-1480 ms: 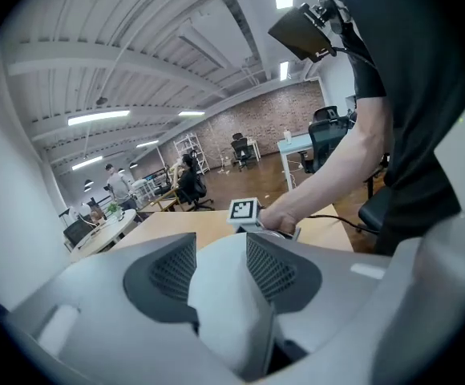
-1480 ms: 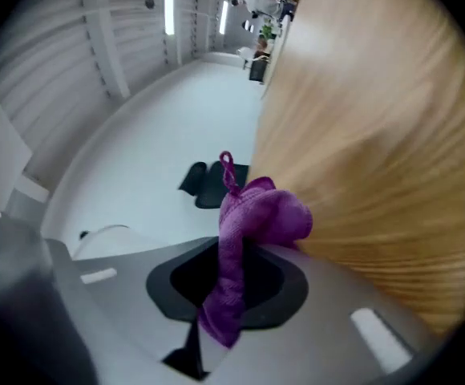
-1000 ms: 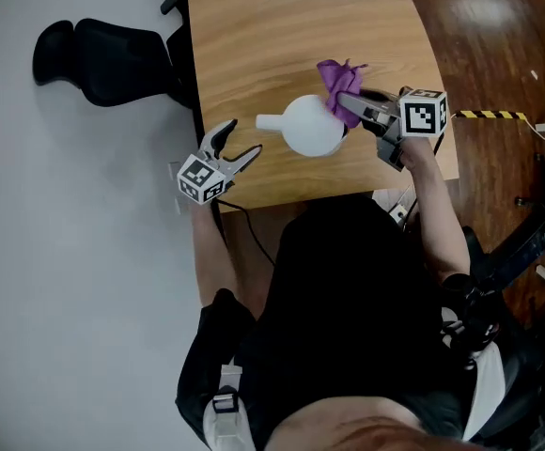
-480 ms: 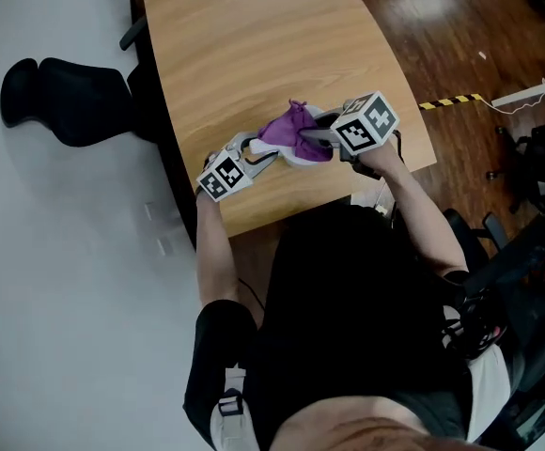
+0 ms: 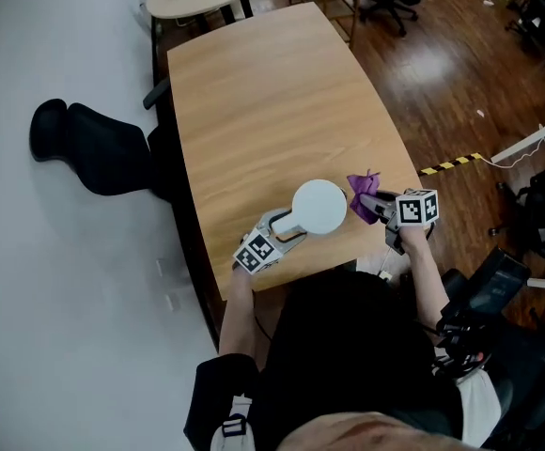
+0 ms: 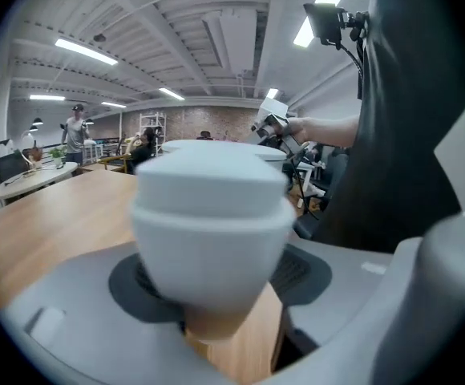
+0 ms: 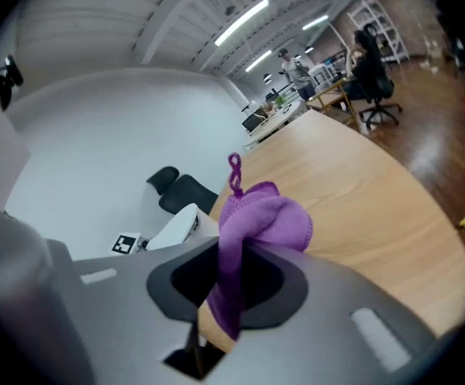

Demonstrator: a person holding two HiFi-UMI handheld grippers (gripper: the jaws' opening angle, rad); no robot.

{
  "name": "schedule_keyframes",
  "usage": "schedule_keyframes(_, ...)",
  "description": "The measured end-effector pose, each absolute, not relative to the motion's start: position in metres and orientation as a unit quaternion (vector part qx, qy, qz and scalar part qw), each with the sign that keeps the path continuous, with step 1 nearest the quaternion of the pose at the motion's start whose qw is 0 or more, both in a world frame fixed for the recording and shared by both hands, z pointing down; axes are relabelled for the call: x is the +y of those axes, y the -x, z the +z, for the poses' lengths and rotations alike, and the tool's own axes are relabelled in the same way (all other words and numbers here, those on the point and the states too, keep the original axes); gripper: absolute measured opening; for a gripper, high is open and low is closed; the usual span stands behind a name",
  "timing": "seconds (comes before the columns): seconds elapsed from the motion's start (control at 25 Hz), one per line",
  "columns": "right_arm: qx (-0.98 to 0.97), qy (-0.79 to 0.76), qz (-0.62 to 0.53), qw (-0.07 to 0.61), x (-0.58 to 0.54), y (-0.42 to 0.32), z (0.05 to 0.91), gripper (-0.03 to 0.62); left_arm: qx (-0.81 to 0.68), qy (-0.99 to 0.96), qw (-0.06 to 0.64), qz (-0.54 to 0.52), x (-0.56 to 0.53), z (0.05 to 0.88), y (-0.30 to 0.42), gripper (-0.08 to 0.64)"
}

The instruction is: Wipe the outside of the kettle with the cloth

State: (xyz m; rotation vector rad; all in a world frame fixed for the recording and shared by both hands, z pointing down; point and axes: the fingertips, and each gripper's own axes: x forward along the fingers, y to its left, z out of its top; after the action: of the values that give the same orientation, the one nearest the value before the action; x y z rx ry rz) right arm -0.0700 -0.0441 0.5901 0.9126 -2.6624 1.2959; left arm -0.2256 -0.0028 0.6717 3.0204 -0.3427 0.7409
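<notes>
The right gripper (image 7: 231, 289) is closed tight on the purple cloth (image 7: 260, 215), which is pinched between its jaws and bunches up above them. The left gripper (image 5: 288, 227) has its jaws wide apart, and they have just been opening. The kettle's white spout (image 6: 208, 239) sits in the gap, and the pads do not seem to clamp it. The kettle (image 5: 319, 207), round and white, stands on the tabletop (image 5: 254, 111) close to the near edge, toward the near right corner, with its spout pointing at the left gripper. The cloth hangs just to the right of the kettle; I cannot tell whether they touch. The right gripper reaches in over the near right corner. A black chair (image 5: 94, 144) stands off the left edge, on the pale floor (image 5: 47, 299)
</notes>
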Motion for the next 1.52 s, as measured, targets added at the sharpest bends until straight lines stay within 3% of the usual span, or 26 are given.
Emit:
schedule_keyframes(0.04,-0.849,-0.292,0.441,-0.008,-0.043,0.073,0.598,0.058,-0.098,-0.966,0.009,0.239,-0.006,0.668,0.223,0.204)
schedule_keyframes(0.16,-0.837,-0.274,0.467,-0.086,-0.054,0.072,0.606,0.058,-0.091,-0.963,0.019,0.251,-0.016,0.647,0.209,0.055)
schedule_keyframes(0.48,-0.841,-0.230,0.460,-0.171,-0.071,0.063,0.622,0.054,-0.125,-0.958,0.084,0.243,-0.014,0.660,0.186,0.092)
schedule_keyframes(0.64,-0.848,-0.217,0.447,-0.182,-0.074,0.062,0.632,0.054,-0.169,-0.949,0.089,0.250,-0.014,0.673,0.185,0.063)
schedule_keyframes(0.76,-0.873,-0.173,0.398,-0.220,-0.074,0.069,0.609,0.057,-0.178,-0.948,0.140,0.222,-0.011,0.676,0.189,0.061)
schedule_keyframes(0.96,-0.864,-0.177,0.369,-0.293,-0.084,0.048,0.593,0.058,-0.185,-0.941,0.267,0.089,-0.011,0.680,0.208,0.057)
schedule_keyframes(1.12,-0.859,-0.203,0.323,-0.342,-0.088,0.004,0.577,0.058,-0.186,-0.930,0.314,-0.047,-0.014,0.672,0.221,0.057)
schedule_keyframes(1.52,-0.868,-0.112,0.297,-0.381,-0.078,0.020,0.504,0.058,-0.073,-0.892,0.234,-0.379,-0.027,0.539,0.278,0.058)
